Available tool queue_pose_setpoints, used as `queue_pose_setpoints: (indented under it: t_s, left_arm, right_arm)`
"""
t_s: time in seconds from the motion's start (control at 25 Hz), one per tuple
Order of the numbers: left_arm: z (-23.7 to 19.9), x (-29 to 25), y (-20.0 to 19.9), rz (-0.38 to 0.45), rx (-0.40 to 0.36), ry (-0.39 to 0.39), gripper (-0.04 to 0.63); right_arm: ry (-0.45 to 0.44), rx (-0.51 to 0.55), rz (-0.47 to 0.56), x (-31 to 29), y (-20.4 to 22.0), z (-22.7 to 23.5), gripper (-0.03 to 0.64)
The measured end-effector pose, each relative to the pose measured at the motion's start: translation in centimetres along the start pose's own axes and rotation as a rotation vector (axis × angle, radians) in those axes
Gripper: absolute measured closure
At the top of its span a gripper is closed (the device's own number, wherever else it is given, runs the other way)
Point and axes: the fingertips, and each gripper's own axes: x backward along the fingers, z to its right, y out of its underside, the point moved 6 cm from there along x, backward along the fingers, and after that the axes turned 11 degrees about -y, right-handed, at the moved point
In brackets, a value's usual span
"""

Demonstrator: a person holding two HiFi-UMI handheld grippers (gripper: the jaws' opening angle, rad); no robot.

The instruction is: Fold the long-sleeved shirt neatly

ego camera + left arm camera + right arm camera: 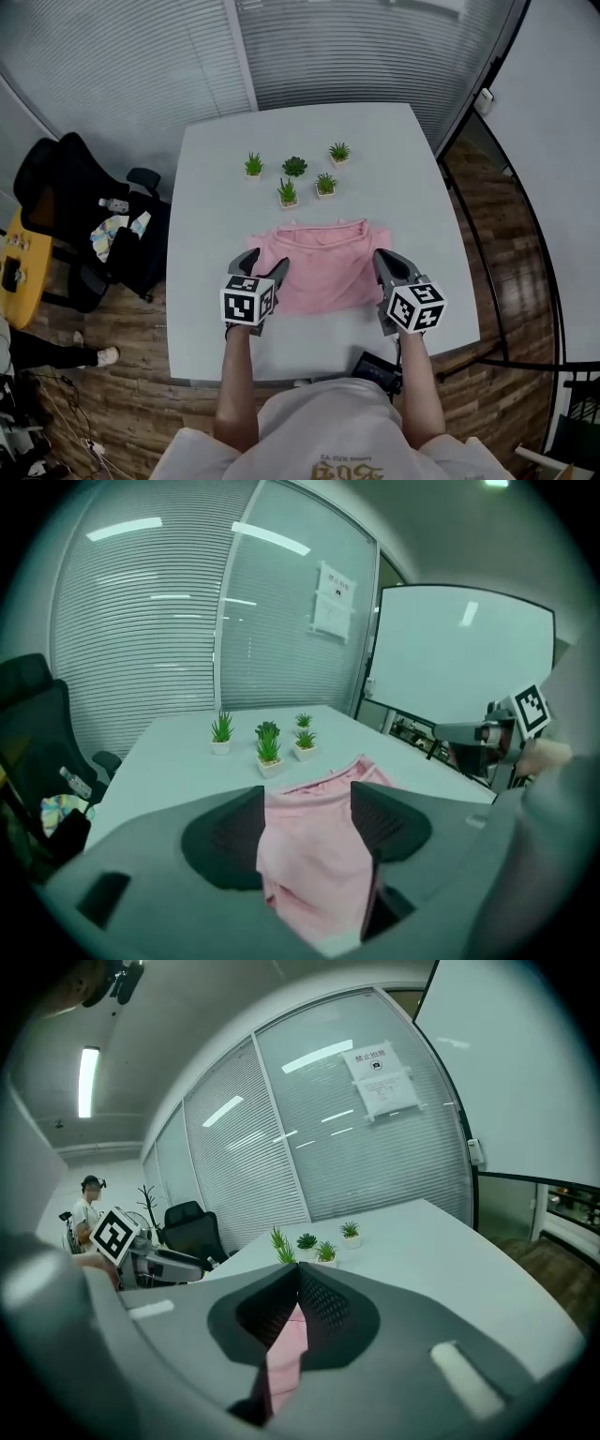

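Observation:
A pink long-sleeved shirt (323,262) lies folded into a rectangle on the pale table (216,187), collar toward the far side. At its near left corner is my left gripper (262,265), at its near right corner my right gripper (386,261). In the left gripper view the jaws stand wide apart, and a thick bunch of the shirt (314,855) fills the gap of the left gripper (309,799), raised off the table. The right gripper (298,1283) is shut, and a thin strip of pink shirt (286,1344) is pinched between its pads.
Several small potted plants (294,169) stand just beyond the shirt's collar. A black office chair (66,187) with clutter stands left of the table, beside a yellow piece of furniture (19,262). A black object (375,367) sits at the table's near edge. Glass walls with blinds enclose the far side.

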Motion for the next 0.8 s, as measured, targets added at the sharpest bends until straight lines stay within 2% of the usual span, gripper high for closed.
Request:
queue_pose_setpoints:
  t_s: [0.12, 0.28, 0.44, 0.64, 0.8]
  left_arm:
    - [0.6, 2.0, -0.4, 0.077, 0.032, -0.010, 0.372]
    - [1.2, 4.6, -1.0, 0.169, 0.055, -0.032, 0.582]
    - [1.9, 6.3, -0.9, 0.214, 0.063, 0.003, 0.589]
    - [2.9, 6.9, -0.8, 0.211, 0.049, 0.025, 0.589]
    - [3.6, 7.0, -0.7, 0.208, 0.031, 0.038, 0.589]
  right_arm:
    - [-0.046, -0.010, 0.046, 1.1, -0.1, -1.4, 0.604]
    - [-0.073, -0.012, 0.082, 2.4, 0.0, -3.1, 0.604]
    - [-0.067, 0.029, 0.076, 3.3, 0.2, -4.4, 0.604]
    - [-0.032, 0.079, 0.037, 4.2, 0.4, -4.9, 0.604]
    - [-0.036, 0.078, 0.037, 4.6, 0.5, -5.1, 0.604]
